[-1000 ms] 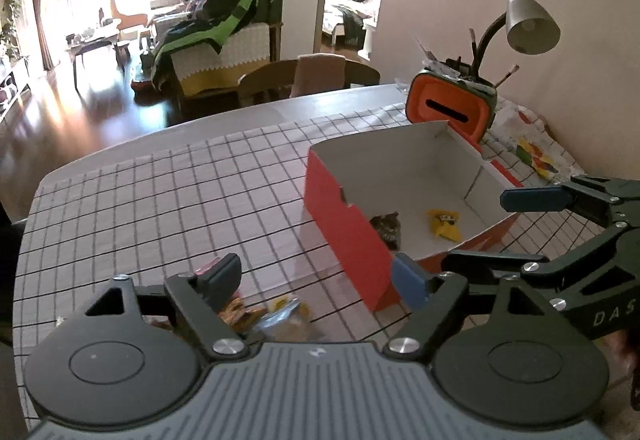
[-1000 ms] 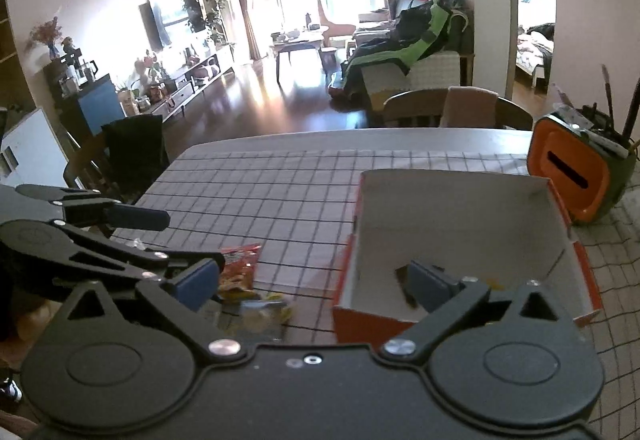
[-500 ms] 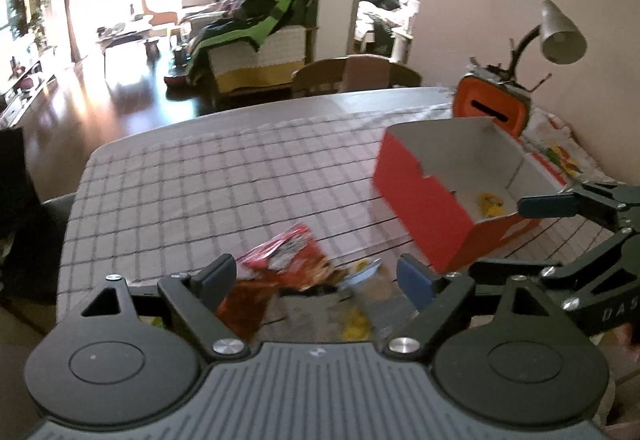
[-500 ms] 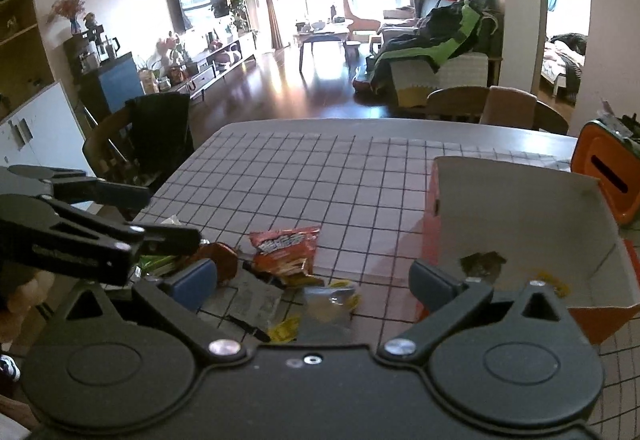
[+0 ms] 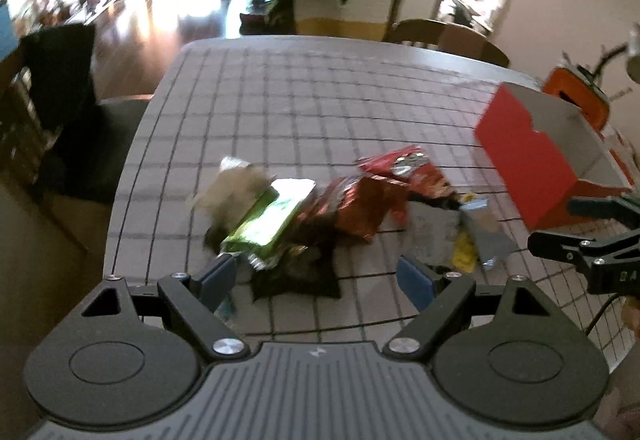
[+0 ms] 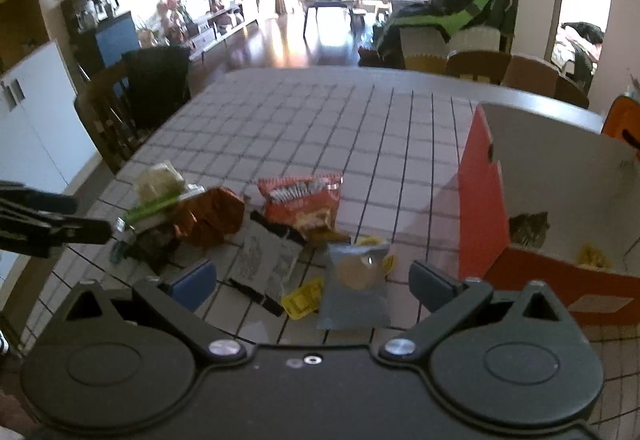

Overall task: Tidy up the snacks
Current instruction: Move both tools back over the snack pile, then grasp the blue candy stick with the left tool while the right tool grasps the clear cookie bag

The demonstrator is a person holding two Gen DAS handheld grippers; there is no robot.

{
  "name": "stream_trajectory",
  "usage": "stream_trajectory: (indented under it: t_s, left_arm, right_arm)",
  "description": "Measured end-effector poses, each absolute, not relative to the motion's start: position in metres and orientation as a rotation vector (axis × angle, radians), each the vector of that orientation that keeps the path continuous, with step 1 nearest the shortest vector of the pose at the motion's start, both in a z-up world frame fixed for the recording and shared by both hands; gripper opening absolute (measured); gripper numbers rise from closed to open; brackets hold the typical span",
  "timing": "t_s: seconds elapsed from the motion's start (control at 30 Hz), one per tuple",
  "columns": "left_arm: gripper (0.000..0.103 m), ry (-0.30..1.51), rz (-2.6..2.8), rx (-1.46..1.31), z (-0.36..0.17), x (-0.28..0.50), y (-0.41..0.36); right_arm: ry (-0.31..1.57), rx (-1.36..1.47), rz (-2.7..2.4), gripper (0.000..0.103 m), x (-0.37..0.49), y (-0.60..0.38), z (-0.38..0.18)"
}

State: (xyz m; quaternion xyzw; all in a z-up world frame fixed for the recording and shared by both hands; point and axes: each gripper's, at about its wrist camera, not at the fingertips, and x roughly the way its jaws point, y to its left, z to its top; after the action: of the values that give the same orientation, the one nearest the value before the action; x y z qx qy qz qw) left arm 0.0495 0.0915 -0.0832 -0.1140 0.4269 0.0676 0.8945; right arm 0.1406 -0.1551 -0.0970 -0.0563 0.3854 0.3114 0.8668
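We hold both tongs wide and empty: left tongs (image 5: 316,280) should settle squarely over the green packet (image 5: 266,222), right tongs (image 6: 314,282) over the grey pouch (image 6: 354,286), before squeezing.

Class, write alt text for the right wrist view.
Open black right gripper above a loose pile of snack packets on a grid-patterned tablecloth. An open red cardboard box at right holds two small snacks; living room behind.
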Motion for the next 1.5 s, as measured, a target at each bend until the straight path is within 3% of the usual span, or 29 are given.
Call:
stream_trajectory:
  t_s: [0.23, 0.53, 0.8, 1.0, 1.27, 1.5]
  left_arm:
    - [0.088, 0.944, 0.233, -0.301, -0.115, 0.043, 0.112]
    - [0.086, 0.978, 0.298, -0.306, -0.142, 0.053, 0.132]
    - [0.059, 1.026, 0.313, -0.329, -0.155, 0.054, 0.147]
    - [0.049, 1.042, 0.313, -0.273, -0.161, 0.064, 0.143]
    - [0.014, 1.047, 0.283, -0.271, -0.158, 0.067, 0.136]
    - [0.011, 1.042, 0.29, -0.269, -0.156, 0.064, 0.134]
  right_arm:
    - [0.852, -0.133, 0.587, 0.102, 0.159, -0.145, -0.126]
    - [0.92, -0.111, 0.507, 0.087, 0.187, -0.142, -0.155]
    - [0.939, -0.106, 0.506, 0.079, 0.192, -0.139, -0.162]
    - [0.948, -0.123, 0.498, 0.071, 0.196, -0.136, -0.165]
    - [0.959, -0.133, 0.499, 0.053, 0.197, -0.133, -0.17]
    - [0.937, -0.128, 0.507, 0.046, 0.194, -0.135, -0.168]
